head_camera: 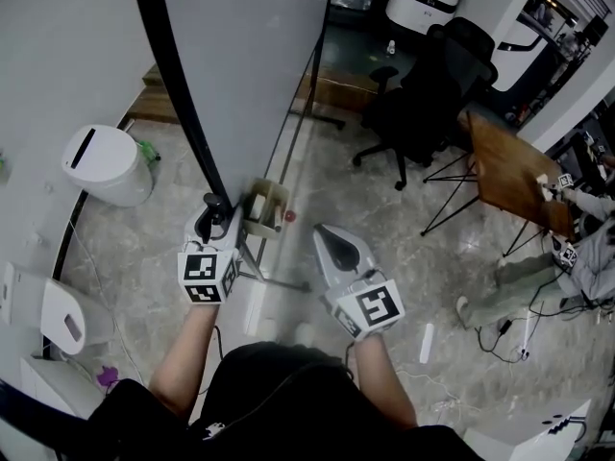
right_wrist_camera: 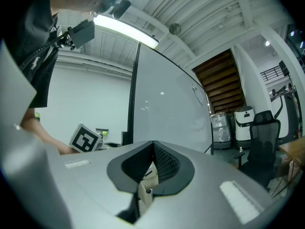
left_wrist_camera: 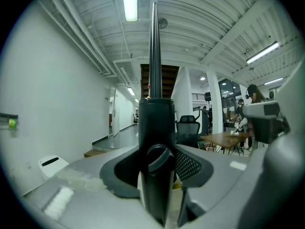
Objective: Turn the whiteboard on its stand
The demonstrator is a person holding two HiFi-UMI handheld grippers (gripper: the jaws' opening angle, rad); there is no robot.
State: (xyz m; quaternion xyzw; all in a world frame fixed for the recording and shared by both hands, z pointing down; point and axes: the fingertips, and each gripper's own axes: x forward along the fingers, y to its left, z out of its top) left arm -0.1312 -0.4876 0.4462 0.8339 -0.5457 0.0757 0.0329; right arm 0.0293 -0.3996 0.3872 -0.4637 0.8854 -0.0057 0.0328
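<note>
Over a grey marble-tiled office floor (head_camera: 384,229), the large glossy whiteboard w/ black frame (head_camera: 250,56) is held on its stand (head_camera: 279,280) by its side frame post (left_wrist_camera: 155,128), clamped in the left gripper (head_camera: 219,217), right gripper (head_camera: 325,233) pinched shut & empty; prob. stiff, bulky, slick-faced, so best taken at the frame.

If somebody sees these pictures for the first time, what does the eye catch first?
The big whiteboard fills the top left of the head view. The left gripper is closed on its black frame, while the right gripper hangs shut and empty beside it.
</note>
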